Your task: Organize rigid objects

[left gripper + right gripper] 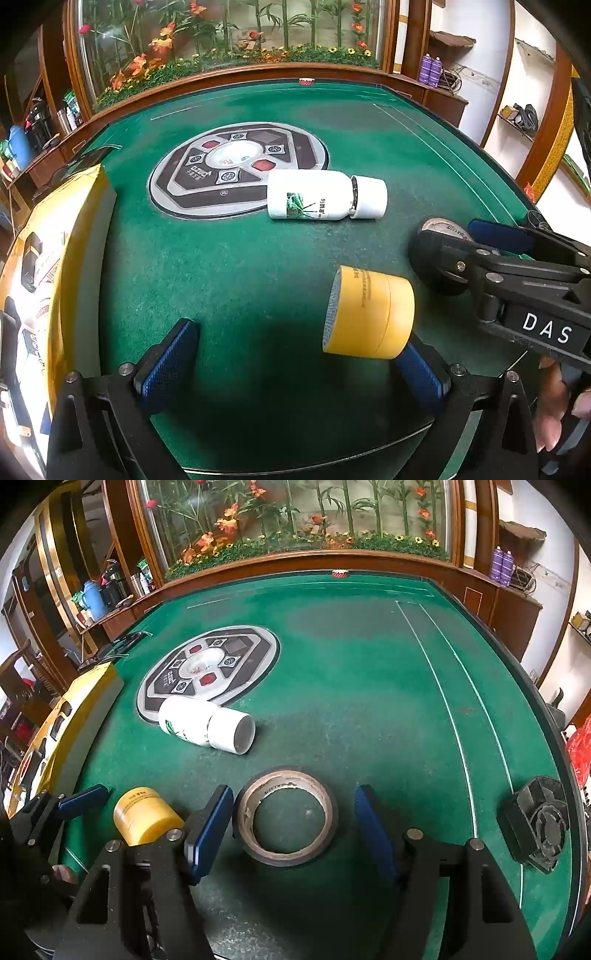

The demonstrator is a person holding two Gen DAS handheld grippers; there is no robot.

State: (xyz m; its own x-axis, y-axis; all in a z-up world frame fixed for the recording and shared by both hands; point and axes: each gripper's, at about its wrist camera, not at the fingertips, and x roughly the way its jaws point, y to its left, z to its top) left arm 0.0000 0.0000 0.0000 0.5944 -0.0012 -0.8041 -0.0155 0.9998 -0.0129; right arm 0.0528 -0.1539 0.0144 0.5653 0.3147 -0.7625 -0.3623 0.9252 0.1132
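Black tape roll [286, 816] lies flat on the green desk [369, 686], between the half-open right hand-held gripper [295, 834] pads, left pad touching. Left hand-held gripper [295, 363] fully open, empty; yellow tape roll [369, 314] left of the black roll, white bottle [325, 195] beyond. Open felt right, toward desk edge.

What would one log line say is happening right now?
left hand-held gripper: open by yellow tape | right hand-held gripper: open around black tape | white bottle: lying down
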